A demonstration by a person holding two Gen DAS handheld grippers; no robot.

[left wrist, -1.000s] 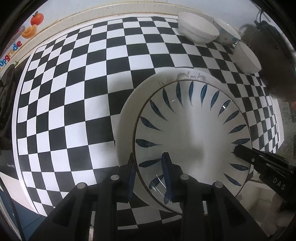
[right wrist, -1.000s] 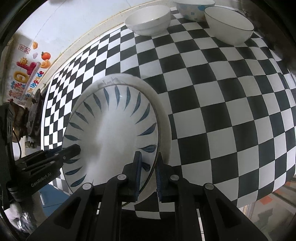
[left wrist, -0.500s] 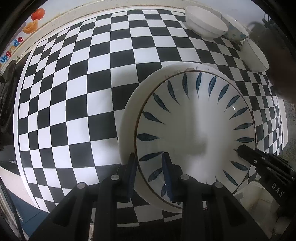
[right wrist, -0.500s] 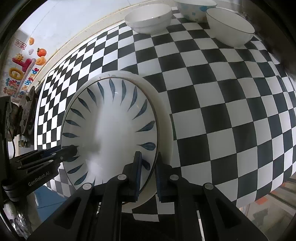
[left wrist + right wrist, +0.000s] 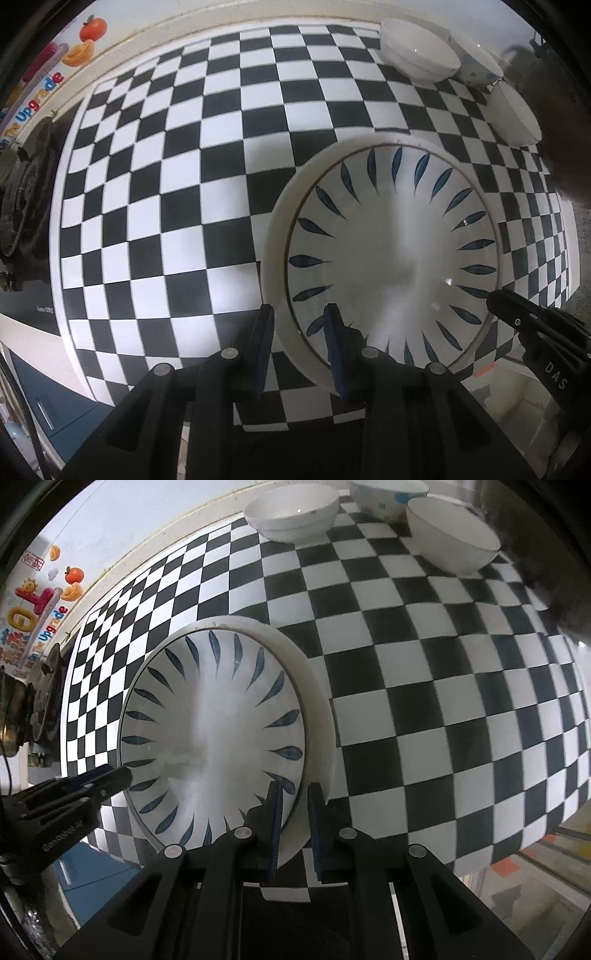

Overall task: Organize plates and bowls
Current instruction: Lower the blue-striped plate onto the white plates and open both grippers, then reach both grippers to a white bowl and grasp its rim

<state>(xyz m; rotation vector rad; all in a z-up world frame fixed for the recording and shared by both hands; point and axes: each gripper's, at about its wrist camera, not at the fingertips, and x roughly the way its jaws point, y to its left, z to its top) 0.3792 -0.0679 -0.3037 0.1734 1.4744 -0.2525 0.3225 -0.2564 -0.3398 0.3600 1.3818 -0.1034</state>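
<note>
A blue-leaf plate (image 5: 391,258) (image 5: 214,731) lies inside a larger plain white plate (image 5: 275,236) (image 5: 317,709) over the checkered tablecloth (image 5: 184,221). My left gripper (image 5: 298,332) points down at the stack's near-left edge. It is shut, with both rims between its pads. My right gripper (image 5: 295,812) is shut on both rims at the opposite side. Each gripper's tips show in the other's view: the right gripper (image 5: 495,299) at lower right, the left gripper (image 5: 125,773) at lower left.
Three bowls stand at the far right of the cloth: a wide white bowl (image 5: 291,515), a blue-patterned bowl (image 5: 384,494) and a dark-rimmed white bowl (image 5: 452,541). A dark stove burner (image 5: 26,192) sits off the cloth's left edge. The table's front edge runs just below the plates.
The blue-leaf plate now sits more centred in the white plate, covering the mark on its far rim. Both grippers keep their hold; the views have shifted only slightly.
</note>
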